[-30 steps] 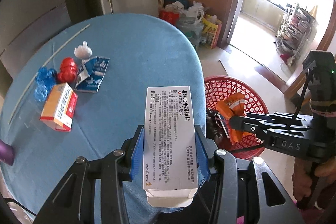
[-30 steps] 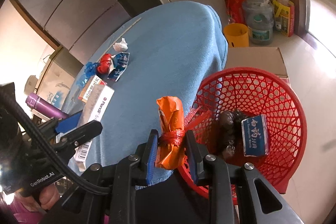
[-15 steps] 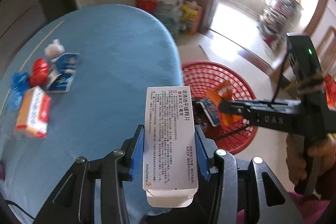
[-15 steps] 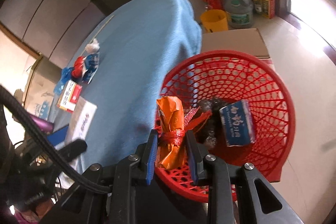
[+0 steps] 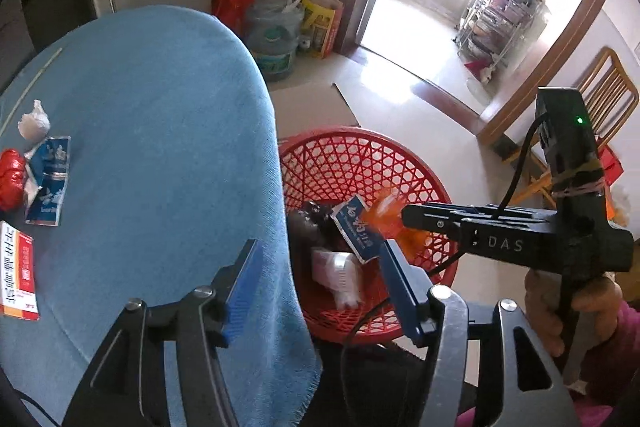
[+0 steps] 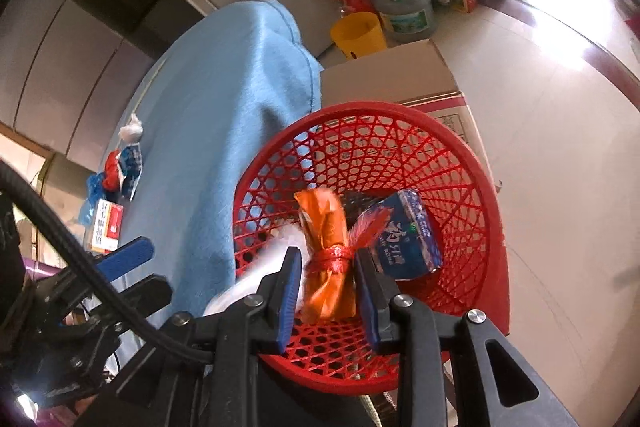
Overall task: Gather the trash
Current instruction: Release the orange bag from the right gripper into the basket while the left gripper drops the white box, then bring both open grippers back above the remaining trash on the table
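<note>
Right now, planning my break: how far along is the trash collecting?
Done: a blue box and a white box are in the red basket. In hand: the right tongs grip an orange wrapper over it; the left tongs have just been opening, empty. Left on the table: tissue wad, red wrapper, blue sachet, orange-white box.

A red plastic lattice basket (image 6: 472,163) holds a glossy, crinkled orange foil wrapper (image 6: 326,227) and a printed blue cardboard box (image 6: 408,237). Beside it, matt, slightly fuzzy blue cloth (image 5: 160,155) drapes a table, frayed at its edge.
</note>
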{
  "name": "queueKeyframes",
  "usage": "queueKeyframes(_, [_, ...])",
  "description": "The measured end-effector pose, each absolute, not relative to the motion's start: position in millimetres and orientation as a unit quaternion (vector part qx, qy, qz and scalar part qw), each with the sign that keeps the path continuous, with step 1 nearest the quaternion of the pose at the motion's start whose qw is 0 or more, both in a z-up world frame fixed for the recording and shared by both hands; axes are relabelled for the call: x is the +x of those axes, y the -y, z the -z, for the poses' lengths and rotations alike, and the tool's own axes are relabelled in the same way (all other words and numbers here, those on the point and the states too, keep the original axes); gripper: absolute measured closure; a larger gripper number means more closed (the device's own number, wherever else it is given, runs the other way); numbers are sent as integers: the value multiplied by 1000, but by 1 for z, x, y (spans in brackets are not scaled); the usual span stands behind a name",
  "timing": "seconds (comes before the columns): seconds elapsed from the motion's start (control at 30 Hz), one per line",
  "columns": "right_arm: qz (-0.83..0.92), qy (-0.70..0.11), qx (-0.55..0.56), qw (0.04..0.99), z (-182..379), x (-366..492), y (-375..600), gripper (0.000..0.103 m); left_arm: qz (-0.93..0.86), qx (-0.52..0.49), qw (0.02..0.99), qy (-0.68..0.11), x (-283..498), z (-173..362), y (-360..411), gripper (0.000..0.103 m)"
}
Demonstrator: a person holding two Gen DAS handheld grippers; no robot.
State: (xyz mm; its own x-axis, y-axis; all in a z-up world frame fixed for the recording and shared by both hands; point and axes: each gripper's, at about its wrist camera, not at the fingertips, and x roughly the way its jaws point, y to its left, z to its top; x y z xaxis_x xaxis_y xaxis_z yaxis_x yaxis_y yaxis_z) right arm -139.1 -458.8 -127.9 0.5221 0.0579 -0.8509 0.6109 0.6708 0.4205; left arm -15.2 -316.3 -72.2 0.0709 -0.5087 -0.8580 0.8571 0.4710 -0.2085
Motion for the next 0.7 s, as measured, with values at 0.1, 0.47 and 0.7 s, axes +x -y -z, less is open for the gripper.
queueKeyframes(0.1, [170,-451,361,798,124,-137,455,72,472,174,720,-478,-12,68,302,41])
queueKeyframes(0.47, [101,-443,303,837,100,-88,393,72,332,126,804,-476,14,61,190,41])
queueKeyframes(0.7, [46,-436,252,863,77,-57,339,72,236,105,862,-435,23,46,124,38])
